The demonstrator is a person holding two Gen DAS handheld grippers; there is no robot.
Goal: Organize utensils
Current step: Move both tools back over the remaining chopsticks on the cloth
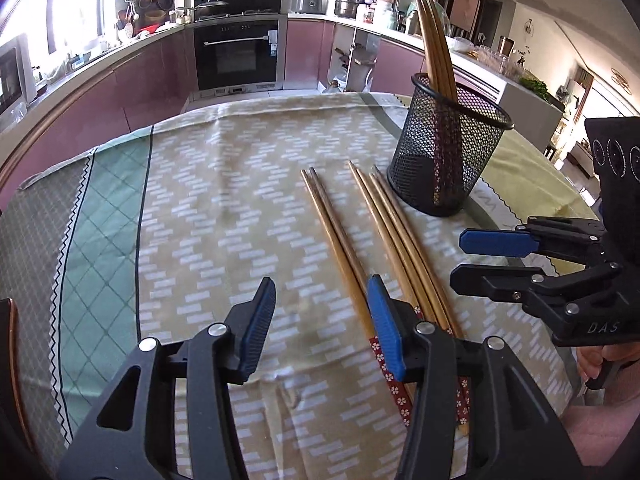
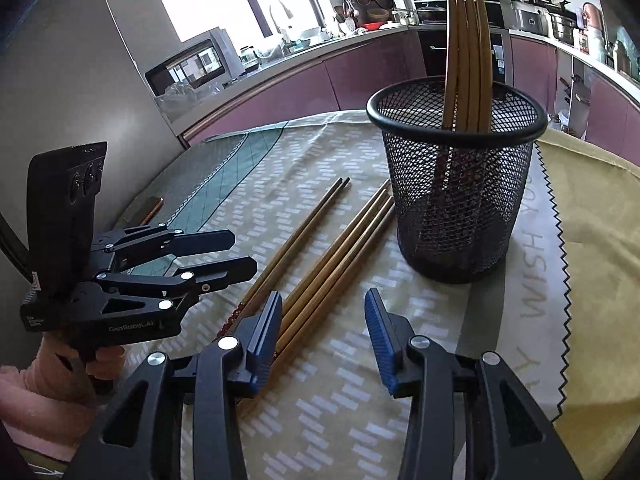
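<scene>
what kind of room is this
A home kitchen, most likely: a built-in oven set in pink cabinets, pots on the counter, and a cloth-covered table with chopsticks beside a mesh holder.

The tablecloth (image 1: pixel 224 184) is showing tan with white dashes — its border running green lattice. The mesh cup (image 2: pixel 460 200) is looking black, the chopsticks (image 1: pixel 344 236) golden-brown with red flowered ends — and both grippers' pads (image 2: pixel 378 336) are showing blue.

Smooth wooden chopsticks (image 1: pixel 384 220), black metal mesh holder (image 2: pixel 460 200), matt tablecloth (image 1: pixel 224 200).
</scene>
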